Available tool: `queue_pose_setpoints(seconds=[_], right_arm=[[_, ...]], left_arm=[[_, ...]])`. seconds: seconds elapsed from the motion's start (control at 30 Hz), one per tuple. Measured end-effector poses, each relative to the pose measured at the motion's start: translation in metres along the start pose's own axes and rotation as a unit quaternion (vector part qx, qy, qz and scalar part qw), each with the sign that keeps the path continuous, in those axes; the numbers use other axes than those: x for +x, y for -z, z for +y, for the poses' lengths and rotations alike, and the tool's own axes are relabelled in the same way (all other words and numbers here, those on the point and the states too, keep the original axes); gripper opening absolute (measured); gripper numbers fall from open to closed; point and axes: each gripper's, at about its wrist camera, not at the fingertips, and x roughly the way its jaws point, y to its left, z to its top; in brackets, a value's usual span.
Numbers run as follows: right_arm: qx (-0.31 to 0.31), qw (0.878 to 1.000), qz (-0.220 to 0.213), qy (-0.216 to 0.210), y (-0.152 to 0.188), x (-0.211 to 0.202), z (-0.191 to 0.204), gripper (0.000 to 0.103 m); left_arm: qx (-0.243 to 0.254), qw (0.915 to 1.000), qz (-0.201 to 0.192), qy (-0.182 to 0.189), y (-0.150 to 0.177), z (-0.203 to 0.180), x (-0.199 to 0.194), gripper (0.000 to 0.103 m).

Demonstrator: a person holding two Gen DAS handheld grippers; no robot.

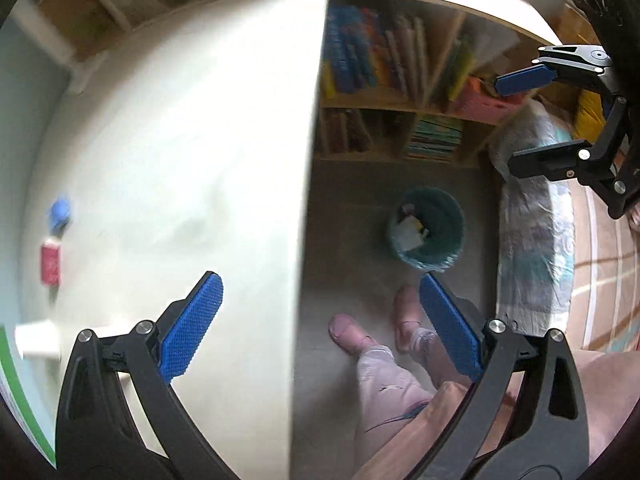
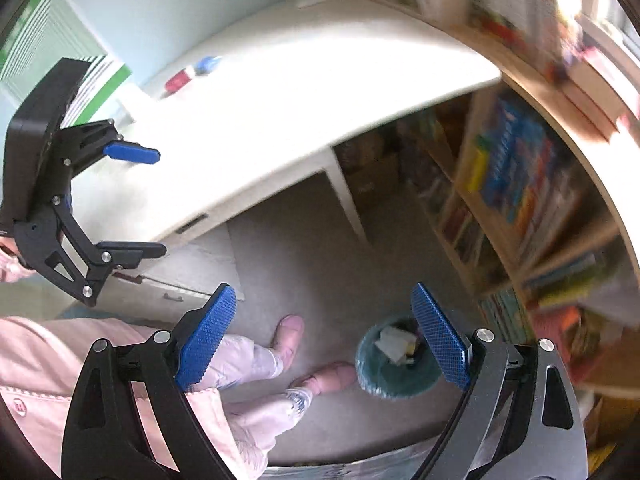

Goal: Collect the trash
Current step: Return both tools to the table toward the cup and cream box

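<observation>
Blue-padded L gripper (image 1: 320, 320) fills the near field, jaws wide, holding nothing, straddling the white desk (image 1: 192, 140) edge. R gripper (image 2: 324, 340), also wide and empty, hangs above the floor. Teal trash bin (image 2: 394, 364) w/ paper scraps stands on grey carpet (image 2: 312, 240) near pink slippers (image 2: 288, 334). R view alone shows desk leg (image 2: 346, 196) and drawer unit; L view alone shows a plastic-wrapped pack (image 1: 532, 240). Bookshelf (image 1: 400, 80) lines the far wall; red (image 1: 51, 265) and blue (image 1: 60, 212) items sit at the desk's far edge.
</observation>
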Motion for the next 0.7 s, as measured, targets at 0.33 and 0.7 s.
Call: queue_pose_setpoints(seconds=[0.33, 0.7], right_arm=[[-0.135, 0.989, 0.03, -0.043, -0.062, 0.041, 0.079, 0.089], [-0.202, 0.976, 0.045, -0.07, -0.12, 0.087, 0.18, 0.089]], left_arm=[[-0.132, 0.9898, -0.007, -0.052, 0.065, 0.069, -0.021, 0.096], [-0.228, 0.9718, -0.005, -0.062, 0.153, 0.167, -0.033, 0.096]])
